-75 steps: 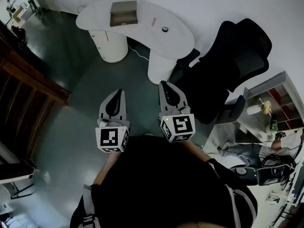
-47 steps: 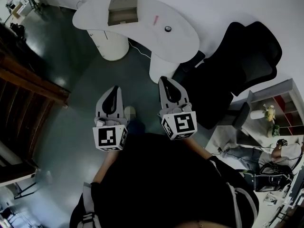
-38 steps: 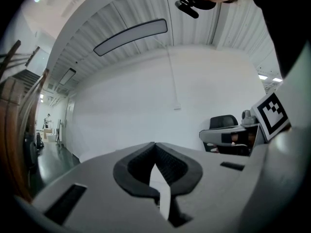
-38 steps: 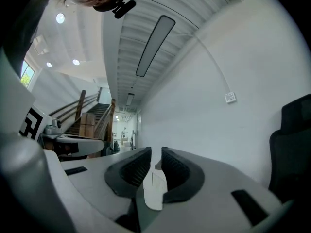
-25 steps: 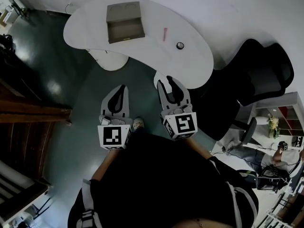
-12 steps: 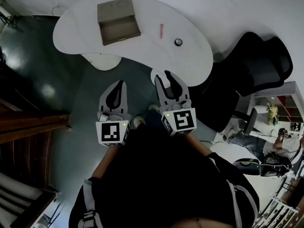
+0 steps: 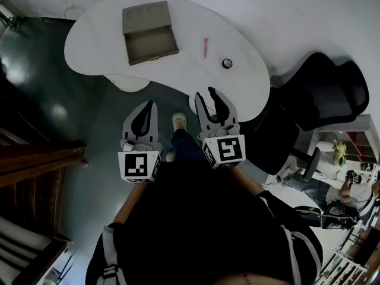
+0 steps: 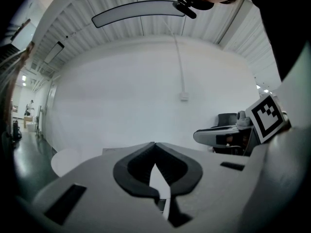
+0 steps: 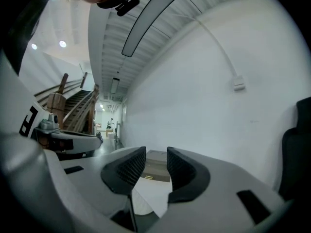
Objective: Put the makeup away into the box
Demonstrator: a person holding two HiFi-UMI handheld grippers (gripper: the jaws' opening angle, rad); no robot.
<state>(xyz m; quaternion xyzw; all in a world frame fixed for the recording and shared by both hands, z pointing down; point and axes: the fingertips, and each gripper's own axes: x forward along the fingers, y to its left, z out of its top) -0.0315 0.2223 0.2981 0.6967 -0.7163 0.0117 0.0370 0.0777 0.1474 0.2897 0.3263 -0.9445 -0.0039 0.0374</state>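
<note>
pink makeup stick (image 7: 205, 47) is lying on the tabletop (image 7: 190, 73), long axis pointing toward the wall; left claw (image 7: 149, 106) is clenching nothing, right claw (image 7: 206, 95), just opening, is gaping empty.

On the table (image 7: 95, 34), round item (image 7: 227, 63) too small to identify, pink stick (image 7: 205, 47) likewise unclear

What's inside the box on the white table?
Nothing shows inside the open box: its bottom looks bare. The pink stick and small round pot lie outside on the table. Shadowed corners stay unclear.
</note>
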